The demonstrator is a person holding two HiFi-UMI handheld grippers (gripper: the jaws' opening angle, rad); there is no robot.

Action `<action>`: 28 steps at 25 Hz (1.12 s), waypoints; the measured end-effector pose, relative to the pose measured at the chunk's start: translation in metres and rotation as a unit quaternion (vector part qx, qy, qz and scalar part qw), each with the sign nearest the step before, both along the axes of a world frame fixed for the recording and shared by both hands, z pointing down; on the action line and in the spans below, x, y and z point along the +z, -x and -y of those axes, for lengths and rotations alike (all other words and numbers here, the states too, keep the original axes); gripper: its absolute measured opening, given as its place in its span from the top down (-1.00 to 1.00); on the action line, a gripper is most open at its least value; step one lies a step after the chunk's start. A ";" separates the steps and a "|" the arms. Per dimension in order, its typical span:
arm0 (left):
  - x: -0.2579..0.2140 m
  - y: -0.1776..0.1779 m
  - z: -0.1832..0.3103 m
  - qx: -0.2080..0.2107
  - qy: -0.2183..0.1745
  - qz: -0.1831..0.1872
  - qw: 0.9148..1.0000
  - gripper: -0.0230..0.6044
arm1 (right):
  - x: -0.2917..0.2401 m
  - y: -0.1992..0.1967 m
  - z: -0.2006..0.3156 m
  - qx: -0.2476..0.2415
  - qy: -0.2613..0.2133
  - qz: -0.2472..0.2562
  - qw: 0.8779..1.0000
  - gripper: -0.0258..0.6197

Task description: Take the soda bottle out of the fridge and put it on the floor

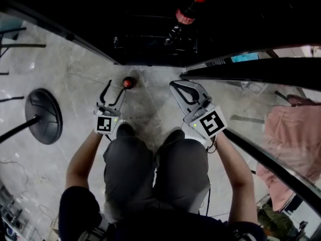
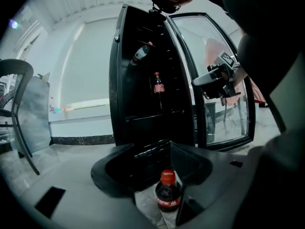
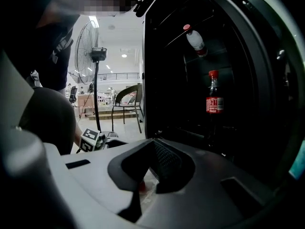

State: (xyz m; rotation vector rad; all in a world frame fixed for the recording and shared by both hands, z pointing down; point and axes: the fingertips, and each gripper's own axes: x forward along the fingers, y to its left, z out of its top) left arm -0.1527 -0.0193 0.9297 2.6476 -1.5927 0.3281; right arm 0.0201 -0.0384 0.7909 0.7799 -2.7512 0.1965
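A small cola bottle (image 1: 129, 82) with a red cap stands upright on the pale marble floor in front of the open black fridge (image 1: 150, 39). My left gripper (image 1: 116, 87) is low by the floor, and the bottle (image 2: 167, 193) sits between its jaws close to the right one; a gap shows on the left, so the gripper is open. My right gripper (image 1: 175, 87) hovers to the right with its jaws together and nothing in them. Inside the fridge one cola bottle (image 2: 157, 86) stands upright and another bottle (image 2: 141, 53) lies tilted above it.
The fridge's glass door (image 1: 251, 69) swings open to the right, beside my right gripper. A round fan base (image 1: 44, 115) stands on the floor at the left, and a chair (image 2: 14, 109) beyond it. A pink cloth (image 1: 293, 134) lies right of the door. My knees are just behind both grippers.
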 end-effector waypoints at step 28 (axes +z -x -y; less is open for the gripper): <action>-0.188 -0.002 0.012 -0.023 -0.021 -0.010 0.999 0.85 | -0.136 0.008 -0.007 0.020 0.004 0.018 1.000 0.87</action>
